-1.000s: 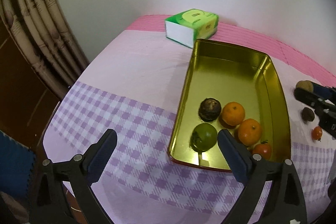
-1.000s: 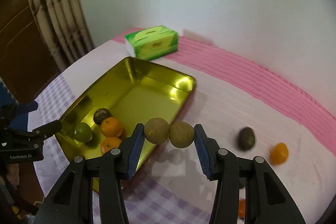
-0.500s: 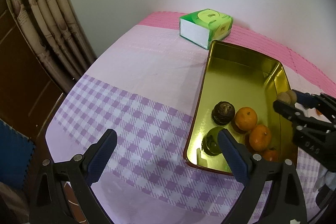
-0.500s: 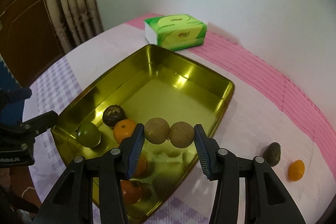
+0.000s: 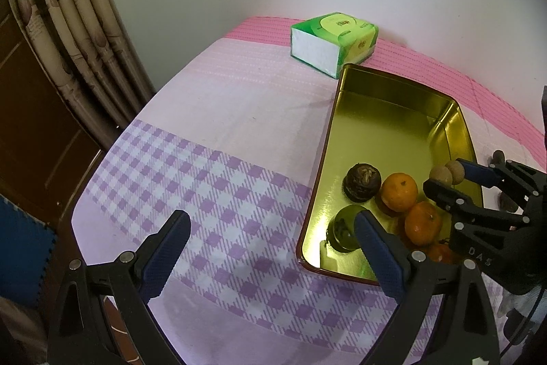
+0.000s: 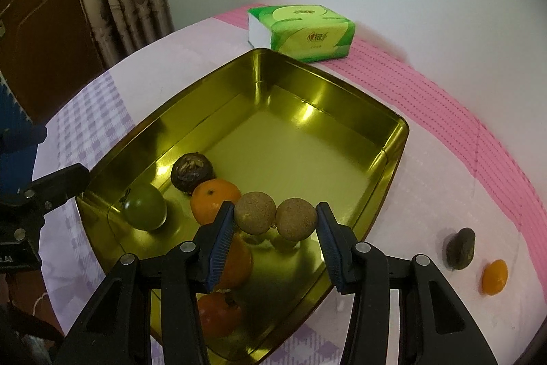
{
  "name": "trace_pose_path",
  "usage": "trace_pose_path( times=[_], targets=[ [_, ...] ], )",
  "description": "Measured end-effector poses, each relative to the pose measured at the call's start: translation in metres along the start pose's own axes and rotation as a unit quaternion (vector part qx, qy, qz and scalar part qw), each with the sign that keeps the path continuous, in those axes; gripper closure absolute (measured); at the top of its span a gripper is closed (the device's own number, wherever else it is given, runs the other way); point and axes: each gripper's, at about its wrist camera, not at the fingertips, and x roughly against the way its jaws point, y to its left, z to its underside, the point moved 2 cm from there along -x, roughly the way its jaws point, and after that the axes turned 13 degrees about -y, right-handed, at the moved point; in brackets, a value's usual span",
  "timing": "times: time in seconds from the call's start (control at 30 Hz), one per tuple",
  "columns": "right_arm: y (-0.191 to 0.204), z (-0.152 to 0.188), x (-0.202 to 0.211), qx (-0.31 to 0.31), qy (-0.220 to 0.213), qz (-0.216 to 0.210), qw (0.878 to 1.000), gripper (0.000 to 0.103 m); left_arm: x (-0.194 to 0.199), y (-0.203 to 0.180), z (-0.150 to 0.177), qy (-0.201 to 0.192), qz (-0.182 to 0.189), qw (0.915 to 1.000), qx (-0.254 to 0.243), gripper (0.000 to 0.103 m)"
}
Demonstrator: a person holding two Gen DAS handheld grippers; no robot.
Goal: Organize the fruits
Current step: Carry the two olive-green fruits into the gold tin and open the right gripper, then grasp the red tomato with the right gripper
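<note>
My right gripper (image 6: 275, 224) is shut on two joined brown longans (image 6: 256, 217) and holds them above the gold tray (image 6: 393, 166), over its near half. The tray holds a dark round fruit (image 6: 192, 172), a green fruit (image 6: 145, 207), two oranges (image 6: 213, 200) and a red fruit (image 6: 218, 317). A dark fruit (image 6: 460, 248) and a small orange fruit (image 6: 494, 276) lie on the cloth to the right. My left gripper (image 5: 270, 248) is open and empty, low over the checked cloth left of the tray (image 5: 328, 139). The right gripper (image 5: 448, 175) also shows in the left wrist view.
A green tissue pack (image 6: 301, 33) stands behind the tray by the wall. Curtains (image 5: 85, 33) and a brown door lie beyond the table's left edge. The pink and purple checked cloth (image 5: 212, 132) covers the table.
My right gripper has carried the longans leftwards from beside the tray to above its inside. The left gripper has drawn back to the left, away from the tray.
</note>
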Motion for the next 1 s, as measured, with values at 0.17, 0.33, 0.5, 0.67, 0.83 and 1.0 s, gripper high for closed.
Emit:
trace_pose_path(
  times=[0.17, 0.33, 0.5, 0.67, 0.83, 1.0],
  targets=[
    [0.002, 0.002, 0.000, -0.002, 0.003, -0.001, 1.000, 0.054, 0.000, -0.002, 0.000, 0.001, 0.000, 1.0000, -0.001, 0.008],
    [0.001, 0.000, 0.002, -0.005, -0.001, 0.000, 1.000, 0.052, 0.000, -0.002, 0.000, 0.001, 0.000, 1.0000, -0.001, 0.008],
    [-0.004, -0.003, 0.014, -0.018, -0.015, 0.000, 1.000, 0.049, 0.001, -0.002, 0.000, -0.002, 0.002, 1.0000, -0.003, 0.008],
    [-0.014, -0.004, 0.047, -0.036, -0.048, 0.001, 0.998, 0.049, 0.003, -0.003, -0.001, -0.009, 0.006, 0.9999, -0.005, 0.008],
    [-0.039, 0.014, 0.084, -0.051, -0.060, 0.022, 0.997, 0.049, 0.004, -0.005, -0.002, -0.010, 0.006, 0.9999, -0.009, 0.008],
    [-0.083, 0.049, 0.111, -0.076, -0.046, 0.073, 0.993, 0.049, 0.005, -0.009, -0.002, -0.014, 0.007, 0.9998, -0.016, 0.008]
  ],
)
